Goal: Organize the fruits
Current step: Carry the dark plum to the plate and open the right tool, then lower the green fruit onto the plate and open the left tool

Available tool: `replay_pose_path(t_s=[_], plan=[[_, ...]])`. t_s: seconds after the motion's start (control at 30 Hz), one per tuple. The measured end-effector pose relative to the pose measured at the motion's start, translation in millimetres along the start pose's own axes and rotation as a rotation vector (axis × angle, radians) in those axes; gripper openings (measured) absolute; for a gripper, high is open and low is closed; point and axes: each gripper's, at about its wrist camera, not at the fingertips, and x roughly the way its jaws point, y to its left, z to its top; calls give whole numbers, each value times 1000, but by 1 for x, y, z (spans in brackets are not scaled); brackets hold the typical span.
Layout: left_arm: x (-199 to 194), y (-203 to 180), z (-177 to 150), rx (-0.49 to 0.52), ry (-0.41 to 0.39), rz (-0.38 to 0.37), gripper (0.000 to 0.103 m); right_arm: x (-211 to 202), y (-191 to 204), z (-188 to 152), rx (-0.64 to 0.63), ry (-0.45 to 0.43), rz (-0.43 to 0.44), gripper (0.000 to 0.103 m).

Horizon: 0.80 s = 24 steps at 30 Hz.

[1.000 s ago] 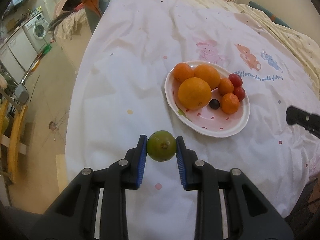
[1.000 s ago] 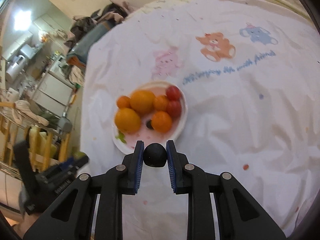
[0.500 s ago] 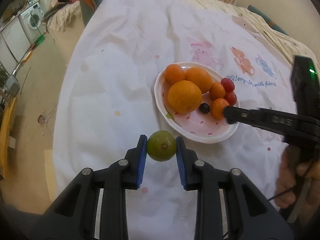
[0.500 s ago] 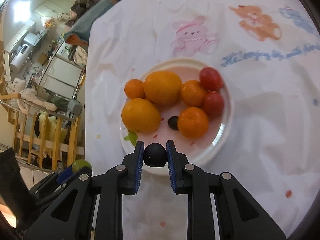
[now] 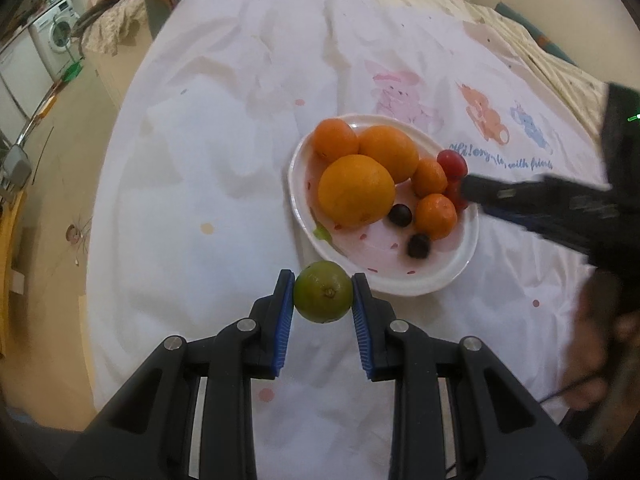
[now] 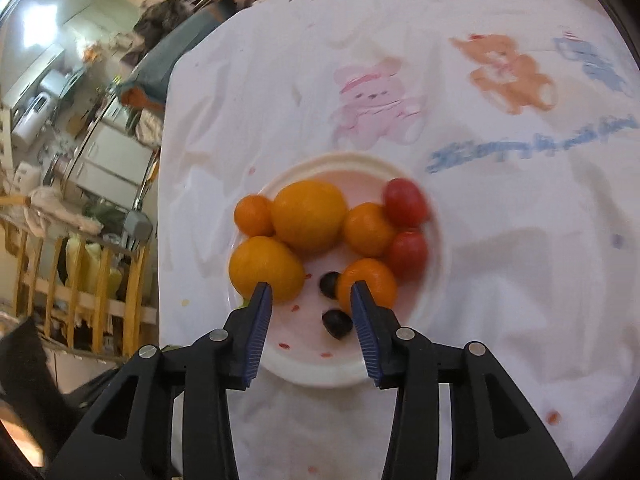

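Note:
A green lime (image 5: 323,297) is clamped between the blue pads of my left gripper (image 5: 322,298), just short of the near rim of the white plate (image 5: 416,286). The plate holds several oranges and tangerines, two red tomatoes (image 6: 405,203) and two dark grapes. My right gripper (image 6: 311,296) hangs over the plate (image 6: 304,372), its jaws opening with nothing between them. One dark grape (image 6: 338,323) lies on the plate just inside the right finger; the other grape (image 6: 329,282) sits a little farther in. In the left wrist view the right gripper (image 5: 466,192) reaches in from the right.
A white cloth (image 5: 224,128) printed with cartoon bears covers the table. A hand (image 5: 596,344) holding the right gripper shows at the right edge. Beyond the table's left edge are the floor, a washing machine (image 5: 56,36) and wooden chair rails (image 6: 80,280).
The right gripper came in over the plate, sank, and opened, dropping the dark grape onto the plate. The left gripper drifted nearer the plate, still holding the lime.

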Motion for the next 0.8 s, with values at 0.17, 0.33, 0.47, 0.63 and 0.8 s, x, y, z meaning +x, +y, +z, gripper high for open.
replay_pose_path(t_s=[0.17,0.33,0.47,0.63,0.8], plan=[[18,-20,8,42,29,-32,25,-45,-24,-6,51,13,-62,72],[32,-36,17,77,12,-23,25,-70,-51,-18,129,-24,-79,86],[44,-44,21,80,31,-33,25,-72,-68,-21,197,-42,-35,86],[55,-52,24,90,35,-34,25,-74,-80,-21,211,-51,-57,86],[65,-52,26,76,54,-56,25,-73,-85,-16,236,-69,-36,86]])
